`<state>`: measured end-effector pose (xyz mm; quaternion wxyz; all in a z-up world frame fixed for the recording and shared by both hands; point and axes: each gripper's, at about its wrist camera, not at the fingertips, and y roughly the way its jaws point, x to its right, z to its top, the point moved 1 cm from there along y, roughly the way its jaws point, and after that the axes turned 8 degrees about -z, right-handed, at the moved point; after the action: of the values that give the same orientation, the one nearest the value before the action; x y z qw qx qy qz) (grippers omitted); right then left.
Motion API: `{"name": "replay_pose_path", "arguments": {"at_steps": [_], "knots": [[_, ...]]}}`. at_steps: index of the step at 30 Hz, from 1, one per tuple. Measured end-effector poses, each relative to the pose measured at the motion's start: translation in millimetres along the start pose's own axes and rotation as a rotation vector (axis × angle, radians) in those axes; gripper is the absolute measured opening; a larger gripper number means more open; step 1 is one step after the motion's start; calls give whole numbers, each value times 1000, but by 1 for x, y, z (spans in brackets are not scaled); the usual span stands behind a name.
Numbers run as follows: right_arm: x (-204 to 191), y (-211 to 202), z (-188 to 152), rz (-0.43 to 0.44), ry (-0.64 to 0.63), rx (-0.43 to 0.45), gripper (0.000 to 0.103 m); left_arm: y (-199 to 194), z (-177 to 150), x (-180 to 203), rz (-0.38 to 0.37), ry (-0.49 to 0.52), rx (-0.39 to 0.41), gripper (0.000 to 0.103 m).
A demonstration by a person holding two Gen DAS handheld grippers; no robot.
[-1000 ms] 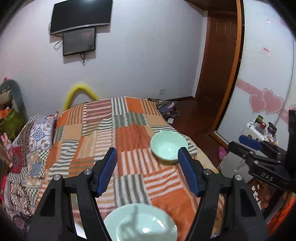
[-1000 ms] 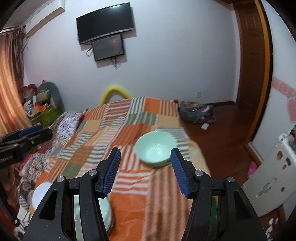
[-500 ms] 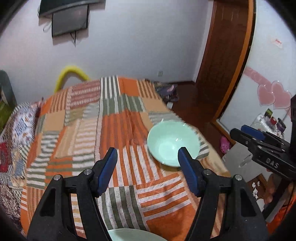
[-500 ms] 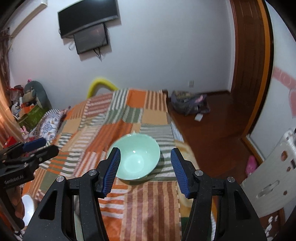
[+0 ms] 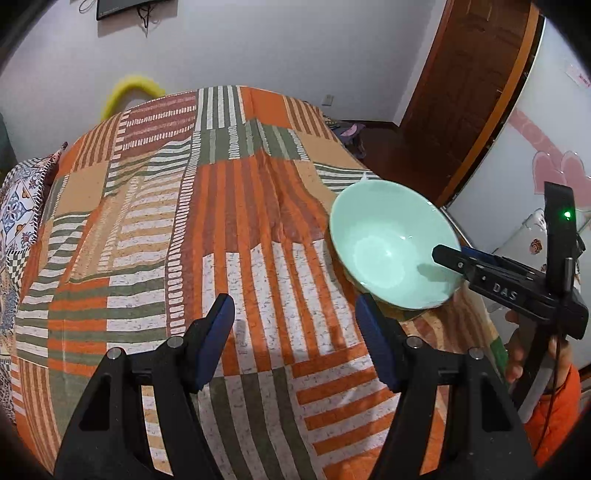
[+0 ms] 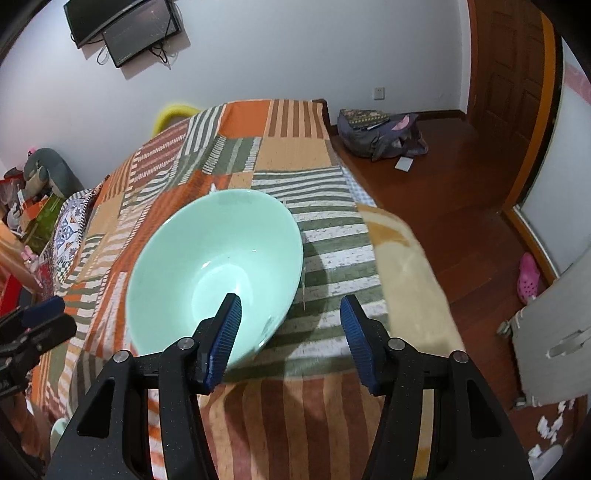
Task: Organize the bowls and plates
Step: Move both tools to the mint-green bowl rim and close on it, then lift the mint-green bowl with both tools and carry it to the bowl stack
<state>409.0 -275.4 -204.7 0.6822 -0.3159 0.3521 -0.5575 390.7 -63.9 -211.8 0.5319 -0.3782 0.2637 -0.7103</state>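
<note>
quilt (image 5: 229, 229) striped, covers bed | backpack (image 6: 380, 133) slumped on floor by wall | screens (image 6: 125, 29) up on wall | pink shoe (image 6: 529, 273) near door

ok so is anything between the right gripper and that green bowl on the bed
Nothing visible stands in the way. The right gripper is already at the green bowl: its jaws, which have just been closing, straddle the near rim, one finger over the inside, the other outside above the striped bedspread. The pads do not press the rim yet.

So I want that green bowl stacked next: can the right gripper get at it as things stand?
Probably yes: the right gripper is open, one finger already over the green bowl, the near rim between them, nothing blocking.
</note>
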Motion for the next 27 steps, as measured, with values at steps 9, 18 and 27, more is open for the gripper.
{"name": "replay_pose_path", "arguments": {"at_steps": [9,18,27], "knots": [[-14,13,-3,4,-48,-9,23,12,-1,-11,-17,-37,-23,68],[-27,11,-19,60,-106,-28,23,22,-1,-17,-29,-76,-44,68],[-48,3,-35,139,-154,-33,23,43,-8,-14,-38,-57,-128,38]]}}
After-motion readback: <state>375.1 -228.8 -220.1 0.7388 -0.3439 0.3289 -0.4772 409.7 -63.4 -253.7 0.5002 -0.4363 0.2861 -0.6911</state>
